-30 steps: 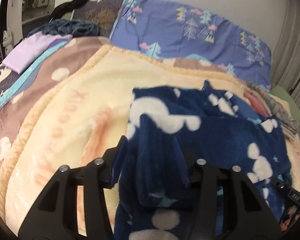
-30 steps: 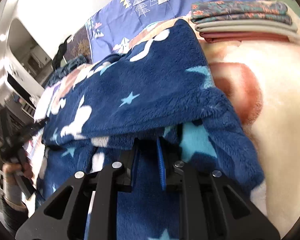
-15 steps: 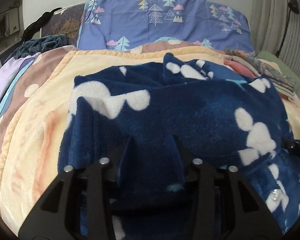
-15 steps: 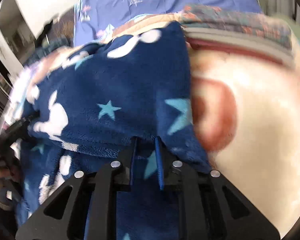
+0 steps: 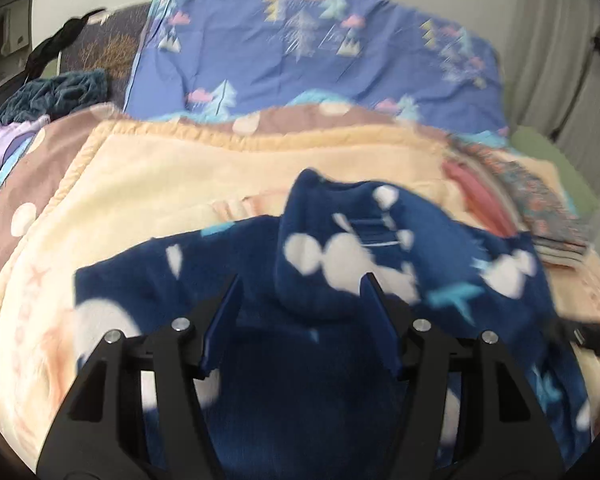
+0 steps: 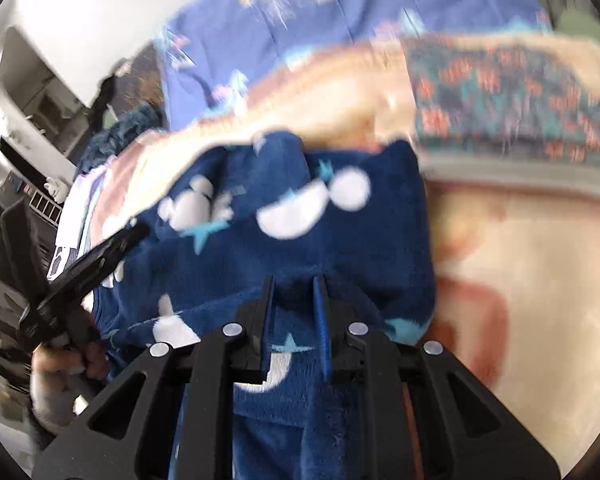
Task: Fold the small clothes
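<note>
A navy-blue fleece garment printed with white clouds and teal stars (image 5: 340, 280) lies folded over on itself on the cream and peach plush blanket (image 5: 160, 176) covering the bed, a doubled flap now resting across its middle. Half a second ago the left claw (image 5: 300, 312) was pinching a raised fold of this fleece; its fingers now stand wide apart with the cloth lying loose between them, which suggests the fold has just been laid down and let go. The right claw (image 6: 294, 312), on the garment's near right corner, keeps its fingers narrow with blue fleece bunched between them; motion blur makes it hard to be sure, but it appears to grip the edge. Judged from the lie of the cloth, one fold is done and smoothing or a second fold remains. Beyond the garment's right side sits a stack of folded clothes topped by a floral-patterned piece (image 6: 512, 92). Behind the garment, a purple-blue pillowcase printed with trees and clouds (image 5: 312, 52) leans at the head of the bed. Faint pink lettering runs along the blanket left of the garment, too blurred to read.
</note>
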Demonstrator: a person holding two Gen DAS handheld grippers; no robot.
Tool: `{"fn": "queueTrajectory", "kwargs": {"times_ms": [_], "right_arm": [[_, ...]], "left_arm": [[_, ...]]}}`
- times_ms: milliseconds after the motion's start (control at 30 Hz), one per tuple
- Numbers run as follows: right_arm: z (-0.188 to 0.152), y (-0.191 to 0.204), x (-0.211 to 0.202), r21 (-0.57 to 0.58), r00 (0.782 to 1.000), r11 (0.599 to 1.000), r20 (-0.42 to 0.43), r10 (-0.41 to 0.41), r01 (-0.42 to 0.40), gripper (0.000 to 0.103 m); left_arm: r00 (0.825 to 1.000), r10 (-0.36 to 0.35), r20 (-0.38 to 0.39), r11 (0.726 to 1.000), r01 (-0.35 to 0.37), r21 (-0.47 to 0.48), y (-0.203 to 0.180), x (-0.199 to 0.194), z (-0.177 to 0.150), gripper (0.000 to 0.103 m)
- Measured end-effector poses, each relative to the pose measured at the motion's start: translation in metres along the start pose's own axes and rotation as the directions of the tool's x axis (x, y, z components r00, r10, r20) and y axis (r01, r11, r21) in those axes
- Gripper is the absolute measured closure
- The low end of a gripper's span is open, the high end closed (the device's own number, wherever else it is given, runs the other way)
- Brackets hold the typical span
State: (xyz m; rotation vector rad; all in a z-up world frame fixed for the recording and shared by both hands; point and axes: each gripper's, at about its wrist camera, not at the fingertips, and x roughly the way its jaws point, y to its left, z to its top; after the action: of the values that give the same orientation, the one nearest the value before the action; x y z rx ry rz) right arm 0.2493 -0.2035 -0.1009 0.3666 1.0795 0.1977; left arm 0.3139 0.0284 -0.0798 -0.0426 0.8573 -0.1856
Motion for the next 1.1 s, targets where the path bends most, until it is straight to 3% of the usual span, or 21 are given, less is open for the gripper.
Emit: {"fn": "queueTrajectory", "kwargs": {"times_ms": [33,100,200,267,333,433,533,633,700,733,833,867,967,1033,1100], "right_arm": [[-0.005,0.001,-0.002,-0.005,0.999,1.000,-0.048,0.007,-0.007,0.085],[-0.019,-0.001,-0.012,-0.070,0.998,0.998,-0.065,-0.009,0.004,0.084],[-0.046,-0.017,-0.017,-0.138,0.989,0.986,-0.101,-0.109,0.094,0.084],[-0.069,-0.034,-0.011,-0.198,0.971,0.964,-0.122,-0.203,0.177,0.091],[-0.087,-0.036,-0.017,-0.273,0.974,0.946,-0.089,-0.208,0.177,0.091],[-0.096,-0.030,-0.036,-0.266,0.972,0.947,-0.098,-0.212,0.180,0.086],[-0.078,-0.012,-0.054,-0.286,0.986,0.951,-0.080,-0.144,0.115,0.084],[-0.041,0.020,-0.072,-0.315,0.991,0.942,0.087,-0.097,0.120,0.072],[-0.010,0.034,-0.058,-0.302,0.987,0.947,0.147,-0.073,0.115,0.071],[0.005,0.037,-0.046,-0.281,0.987,0.954,0.151,-0.059,0.100,0.071],[0.042,0.038,0.009,-0.211,0.993,0.977,0.115,-0.020,0.044,0.070],[0.046,0.033,0.020,-0.191,0.995,0.980,0.090,-0.032,0.049,0.070],[0.043,0.016,0.075,-0.180,0.984,0.969,-0.018,-0.176,0.170,0.074],[0.036,0.009,0.082,-0.180,0.990,0.973,0.017,-0.140,0.141,0.074],[0.028,0.018,0.077,-0.212,0.983,0.961,0.057,-0.172,0.180,0.074]], "left_arm": [[0.999,0.032,-0.026,0.999,-0.032,-0.001,0.001,0.012,0.001,0.041],[0.996,0.060,-0.067,0.998,-0.061,-0.006,0.006,0.025,-0.003,0.040],[0.998,0.028,-0.052,0.999,-0.030,-0.026,0.012,0.025,-0.015,0.040],[0.999,0.023,-0.041,1.000,-0.023,-0.004,0.011,0.016,-0.021,0.041],[0.999,0.038,-0.037,0.998,-0.036,0.046,0.008,0.008,-0.027,0.040],[0.998,0.049,-0.026,0.994,-0.046,0.100,0.006,-0.006,-0.031,0.038],[1.000,0.025,-0.013,0.999,-0.024,0.040,0.014,-0.012,-0.018,0.038],[0.998,-0.013,-0.056,0.999,0.010,-0.040,0.019,0.007,0.004,0.038],[0.995,-0.023,-0.101,0.997,0.015,-0.080,0.020,0.025,0.011,0.038],[0.992,-0.030,-0.127,0.994,0.017,-0.106,0.020,0.035,0.013,0.041],[0.985,-0.095,-0.145,0.989,0.076,-0.128,0.013,0.047,0.013,0.088],[0.990,-0.046,-0.132,0.996,0.035,-0.085,0.006,0.043,0.013,0.092],[0.987,0.123,-0.108,0.990,-0.115,0.075,0.000,0.038,0.005,0.093],[0.988,0.100,-0.118,0.992,-0.090,0.084,0.008,0.040,-0.001,0.093],[0.988,0.099,-0.116,0.992,-0.090,0.083,0.011,0.043,-0.005,0.091]]}}
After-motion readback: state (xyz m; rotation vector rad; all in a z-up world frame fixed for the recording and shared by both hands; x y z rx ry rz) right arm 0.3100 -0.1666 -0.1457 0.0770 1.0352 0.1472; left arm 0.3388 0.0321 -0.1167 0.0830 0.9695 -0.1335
